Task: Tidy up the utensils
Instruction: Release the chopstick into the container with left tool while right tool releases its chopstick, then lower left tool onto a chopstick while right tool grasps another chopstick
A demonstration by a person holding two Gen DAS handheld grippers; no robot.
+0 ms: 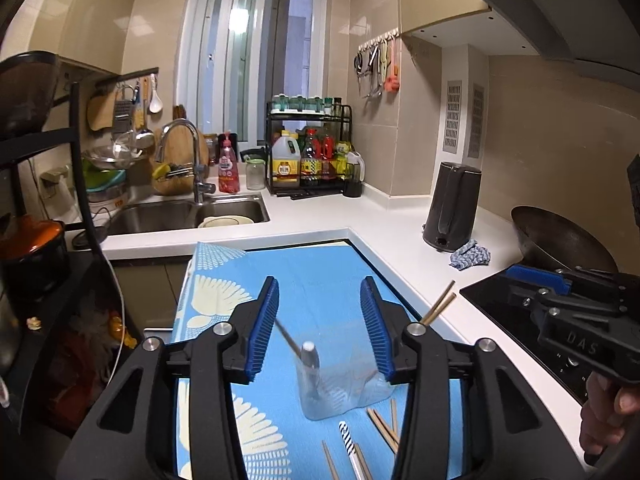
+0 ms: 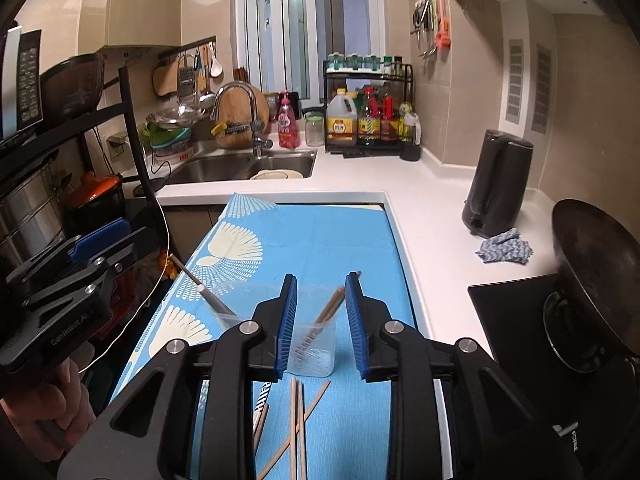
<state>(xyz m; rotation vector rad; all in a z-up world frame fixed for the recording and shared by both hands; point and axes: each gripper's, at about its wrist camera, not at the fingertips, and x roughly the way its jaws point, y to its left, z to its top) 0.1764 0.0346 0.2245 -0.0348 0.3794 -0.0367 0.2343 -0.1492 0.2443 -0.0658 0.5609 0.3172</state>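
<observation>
Clear plastic cup [image 2: 308,336] – chopsticks [image 2: 326,312] upright inside – between parted right gripper [image 2: 321,322]; left gripper [image 1: 320,332] likewise apart.

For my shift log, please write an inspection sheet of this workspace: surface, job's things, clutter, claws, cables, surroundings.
Surface: blue patterned mat beside the white counter.
Job's things: clear cup on the mat holds wooden chopsticks and a metal-handled utensil; loose chopsticks and a striped utensil lie in front of it.
Clutter: blue rag by the dark kettle.
Claws: left claw open, empty; right claw open, empty.
Cables: thin white cable hanging left of the mat.
Surroundings: sink, condiment rack, wok on the stove.
</observation>
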